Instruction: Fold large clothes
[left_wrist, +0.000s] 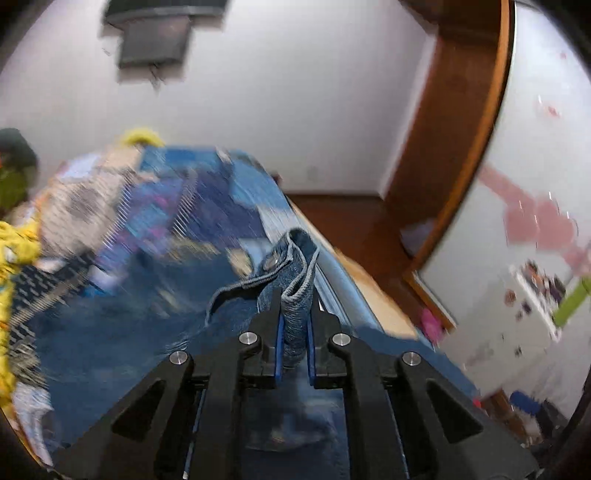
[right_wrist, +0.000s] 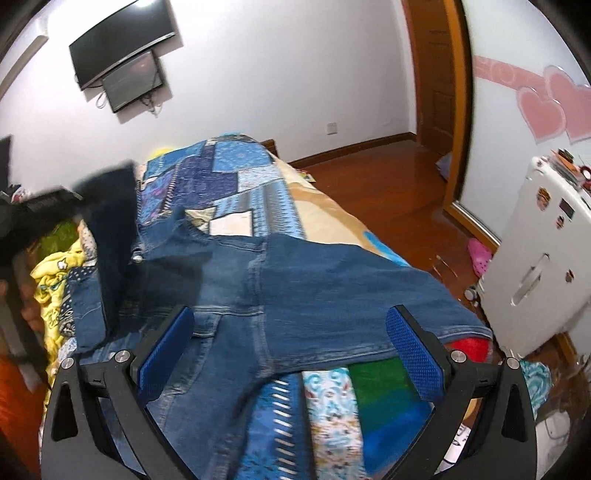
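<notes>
Left hand-held gripper (left_wrist: 294, 325) pinches the jeans' (left_wrist: 291, 295) waistband amid blur; right hand-held gripper (right_wrist: 290, 354) gapes wide above them.

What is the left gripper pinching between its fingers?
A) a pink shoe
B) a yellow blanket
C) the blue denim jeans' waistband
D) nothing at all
C: in the left wrist view, the left gripper is shut on the buttoned waistband of the blue denim jeans, folded denim standing up between its fingers.

Jeans (right_wrist: 295, 288) atop quilt (right_wrist: 229, 173) on bed (right_wrist: 321, 206)
</notes>
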